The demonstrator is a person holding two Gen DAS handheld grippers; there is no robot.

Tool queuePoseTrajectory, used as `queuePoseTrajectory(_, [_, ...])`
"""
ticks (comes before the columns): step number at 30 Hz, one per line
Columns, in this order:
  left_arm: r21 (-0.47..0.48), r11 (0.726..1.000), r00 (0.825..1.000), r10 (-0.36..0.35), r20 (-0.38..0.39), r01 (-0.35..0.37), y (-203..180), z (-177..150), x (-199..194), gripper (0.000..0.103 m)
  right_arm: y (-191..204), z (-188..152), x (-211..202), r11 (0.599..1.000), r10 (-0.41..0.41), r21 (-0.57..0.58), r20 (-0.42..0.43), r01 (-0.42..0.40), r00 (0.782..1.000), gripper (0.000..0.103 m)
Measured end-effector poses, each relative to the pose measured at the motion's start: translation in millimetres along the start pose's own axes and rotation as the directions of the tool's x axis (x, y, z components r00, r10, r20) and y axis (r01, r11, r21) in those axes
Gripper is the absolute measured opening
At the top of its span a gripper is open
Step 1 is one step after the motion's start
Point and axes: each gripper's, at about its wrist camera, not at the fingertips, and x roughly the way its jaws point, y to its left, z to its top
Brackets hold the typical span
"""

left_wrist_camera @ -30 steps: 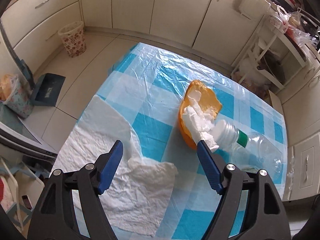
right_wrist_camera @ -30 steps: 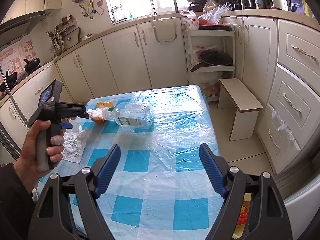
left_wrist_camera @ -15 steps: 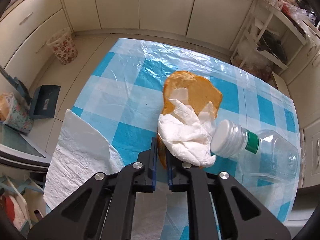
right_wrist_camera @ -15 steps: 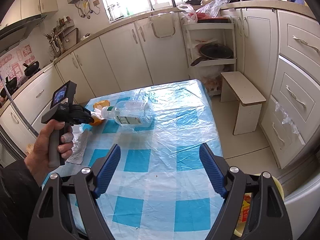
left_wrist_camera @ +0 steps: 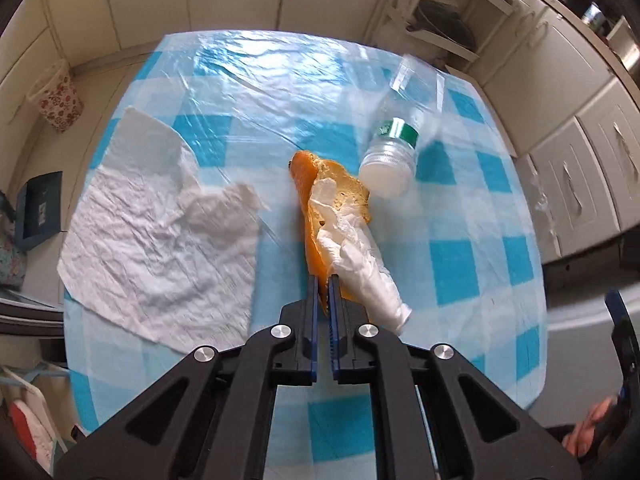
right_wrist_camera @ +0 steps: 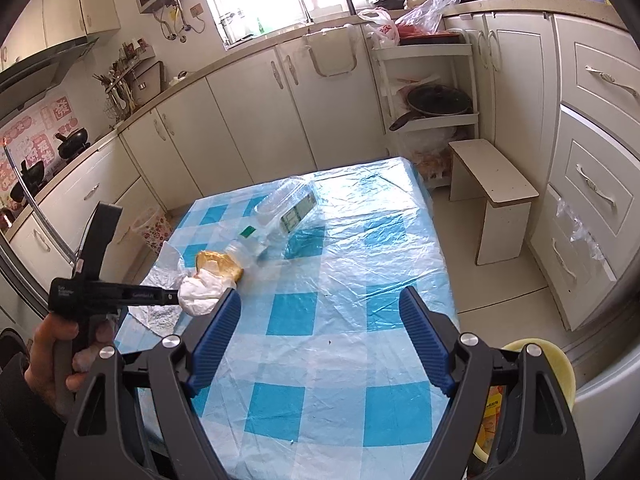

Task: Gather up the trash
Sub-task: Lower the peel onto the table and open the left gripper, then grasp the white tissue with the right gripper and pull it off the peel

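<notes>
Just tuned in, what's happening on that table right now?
The left tongs are shut on the orange peel, which carries a crumpled white tissue, beside the plastic bottle lying on the checked table. The right tongs are open over the table, holding nothing. A flat paper towel lies nearby.

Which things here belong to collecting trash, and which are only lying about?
Job: peel with tissue, held in left gripper; bottle; paper sheet; floral bin; right gripper, open.

Lying about: stool; pan; dustpan.
</notes>
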Motion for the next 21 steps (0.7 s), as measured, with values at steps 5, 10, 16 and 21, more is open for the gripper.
queuePoseTrajectory(5, [0.146,0.989,0.998,-0.028,-0.051,0.035,-25,-45,-11,0.01,23,-11,15,0.997,0.041,-0.067,-0.074,-0.046,0.996,0.081])
queuePoseTrajectory(10, [0.143,0.989,0.999,-0.025,-0.022,0.028,-15,-51,-22,0.043,49,-27,42,0.984,0.106,-0.122,-0.174,-0.128,0.979,0.081])
queuePoseTrajectory(16, [0.064,0.996,0.998,-0.058,-0.003,0.058,15,-34,-33,0.049,89,-41,59,0.954,0.157,-0.223,-0.201,-0.201,0.967,0.081])
queuePoseTrajectory(21, [-0.022,0.998,0.998,-0.064,0.013,0.064,41,-28,-37,0.054,114,-52,81,0.937,0.17,-0.255,-0.259,-0.237,0.951,0.081])
